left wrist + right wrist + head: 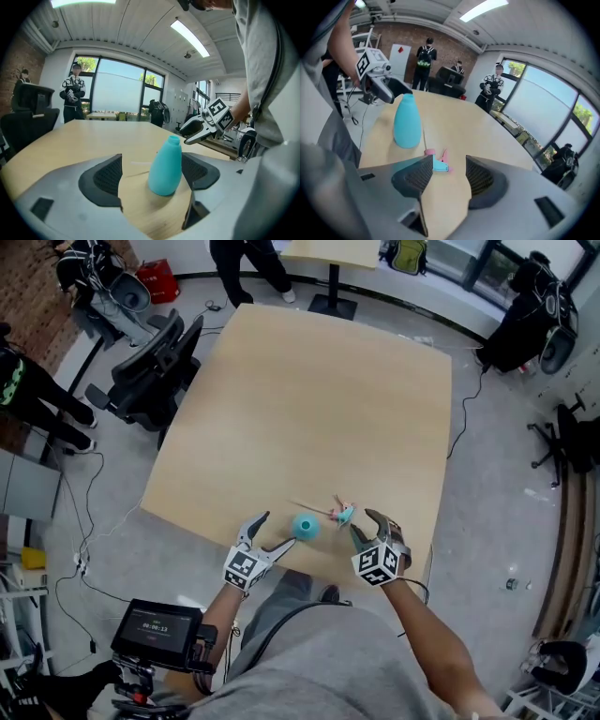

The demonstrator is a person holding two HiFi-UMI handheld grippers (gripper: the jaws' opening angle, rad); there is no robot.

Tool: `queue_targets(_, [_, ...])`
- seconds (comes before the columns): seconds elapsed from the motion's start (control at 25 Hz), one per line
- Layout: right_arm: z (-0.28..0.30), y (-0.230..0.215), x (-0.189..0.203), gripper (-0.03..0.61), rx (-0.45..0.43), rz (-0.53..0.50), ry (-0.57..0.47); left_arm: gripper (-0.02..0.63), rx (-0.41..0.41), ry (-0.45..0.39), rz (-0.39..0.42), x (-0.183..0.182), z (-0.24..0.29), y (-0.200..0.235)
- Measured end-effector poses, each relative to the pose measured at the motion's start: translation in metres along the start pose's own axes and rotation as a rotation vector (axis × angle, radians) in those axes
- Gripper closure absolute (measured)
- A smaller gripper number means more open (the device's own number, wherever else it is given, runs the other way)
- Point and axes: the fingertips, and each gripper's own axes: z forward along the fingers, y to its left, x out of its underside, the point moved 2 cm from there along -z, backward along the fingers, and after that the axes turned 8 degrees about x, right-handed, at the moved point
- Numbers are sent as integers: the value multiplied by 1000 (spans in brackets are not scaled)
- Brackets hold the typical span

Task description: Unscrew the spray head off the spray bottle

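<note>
While the bottle [306, 526] stood upright on the table [309, 399] between the wide-open jaws of the left gripper [279, 529], it was not gripped. The right gripper [362, 523] was held open, empty; the spray head [344, 514] was seen lying just before it.

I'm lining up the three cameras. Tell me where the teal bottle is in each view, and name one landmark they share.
Head view: the teal bottle stands near the near edge of the table, left of the spray head.
Left gripper view: the teal bottle is at centre, upright between the jaws.
Right gripper view: the teal bottle is upper left, beyond the spray head.
Shared landmark: the pale wooden table under it in all three.
</note>
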Motion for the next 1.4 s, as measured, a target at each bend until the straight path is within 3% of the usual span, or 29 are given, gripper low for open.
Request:
queue_targets(0.12, [-33,-27,-25,382,36,147,-86,224,-30,-108,41,-47,-25,-9])
queue_targets(0.2, [-60,-50,-48,517,61,255,-171,268,-43,-182,94,-86,-40,-18])
queue_targets(0.28, [-95,-69,-68,572,74,364,-254,380,-53,-247,147,-122,-57,-34])
queue_targets(0.4, [-145,-86,-89,574,69,462,-360,585,-64,-296,199,-164,-79,-65])
queue_targets(0.44, [-160,-88,-93,574,61,474,-391,609,-68,-303,206,-175,-86,-76])
queue_targets(0.84, [-293,-77,-118,573,-117,459,-675,611,-142,-343,233,-231,-140,-179])
queue_targets(1.12, [-335,-57,-122,574,-151,393,-727,611,-177,-329,257,-232,-167,-210])
queue_targets(1.4, [-354,-30,-127,574,-161,393,-768,611,-180,-346,247,-216,-186,-225])
